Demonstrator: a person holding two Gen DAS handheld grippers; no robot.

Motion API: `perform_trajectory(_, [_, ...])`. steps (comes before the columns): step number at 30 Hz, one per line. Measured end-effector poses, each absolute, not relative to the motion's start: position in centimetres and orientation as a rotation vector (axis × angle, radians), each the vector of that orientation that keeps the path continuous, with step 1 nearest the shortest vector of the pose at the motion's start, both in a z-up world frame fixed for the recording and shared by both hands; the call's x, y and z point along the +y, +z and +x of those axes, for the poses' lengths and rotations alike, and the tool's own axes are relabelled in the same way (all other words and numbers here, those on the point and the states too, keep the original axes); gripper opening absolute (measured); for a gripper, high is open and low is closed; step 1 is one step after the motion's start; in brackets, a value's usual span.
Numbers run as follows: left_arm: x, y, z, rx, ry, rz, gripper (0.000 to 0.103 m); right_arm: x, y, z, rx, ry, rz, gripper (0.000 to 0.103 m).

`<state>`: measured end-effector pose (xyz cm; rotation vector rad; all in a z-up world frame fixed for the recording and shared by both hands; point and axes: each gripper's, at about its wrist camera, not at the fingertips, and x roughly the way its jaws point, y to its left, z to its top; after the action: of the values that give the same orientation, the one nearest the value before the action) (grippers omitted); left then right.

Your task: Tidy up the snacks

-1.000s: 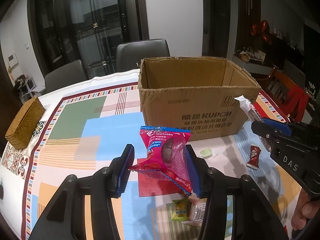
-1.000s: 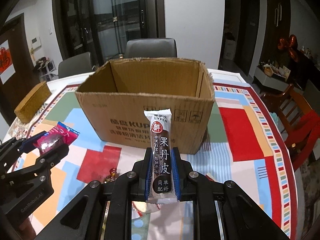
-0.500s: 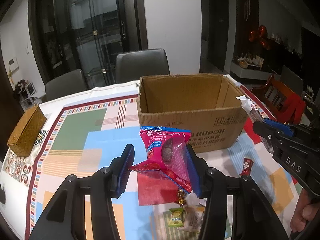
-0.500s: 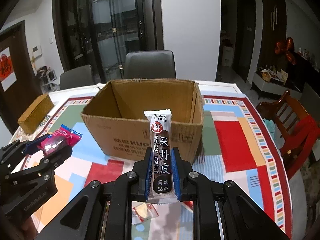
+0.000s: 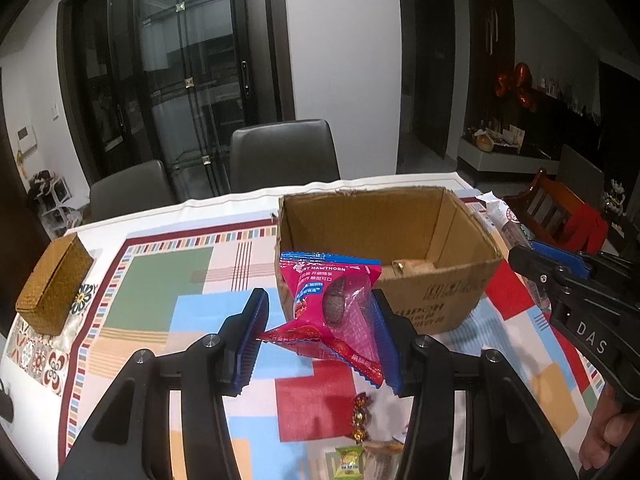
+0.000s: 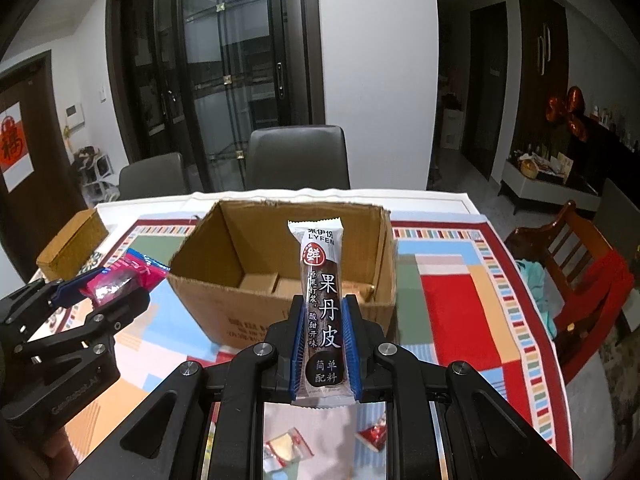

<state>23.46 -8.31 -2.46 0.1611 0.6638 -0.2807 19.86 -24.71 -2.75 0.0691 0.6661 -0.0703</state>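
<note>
My left gripper (image 5: 320, 312) is shut on a pink hawthorn snack packet (image 5: 332, 304), held above the table just before the near left wall of the open cardboard box (image 5: 440, 292). My right gripper (image 6: 323, 316) is shut on a long dark fruit-leather bar (image 6: 322, 304), upright, in front of the box (image 6: 208, 304). Snacks lie on the box floor (image 6: 260, 282). The left gripper with its packet (image 6: 116, 280) shows at left in the right wrist view. The right gripper with its bar (image 5: 508, 220) shows at right in the left wrist view.
Loose candies lie on the patterned tablecloth under the grippers (image 5: 360, 416) (image 6: 286, 446) (image 6: 372, 436). A woven box (image 5: 52, 284) sits at the table's left edge. Dark chairs (image 5: 284, 152) stand behind the table, a wooden chair with red cloth (image 6: 592, 280) at right.
Both grippers have risen with their snacks and now look down into the box; its floor and contents have come into view. Grips unchanged.
</note>
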Motion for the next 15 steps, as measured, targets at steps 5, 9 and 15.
perform_trajectory(5, [-8.4, -2.1, 24.5, 0.657, -0.283, 0.155, 0.05, -25.0, -2.3, 20.7, 0.657, -0.07, 0.069, 0.019])
perform_trajectory(9, [-8.8, -2.1, 25.2, 0.659, -0.289, 0.157, 0.05, -25.1, -2.2, 21.3, 0.654, -0.072, 0.065, 0.019])
perform_trajectory(15, [-9.3, -1.8, 26.7, 0.658, -0.293, 0.154, 0.05, -25.4, -1.9, 22.4, 0.649, -0.077, 0.067, 0.019])
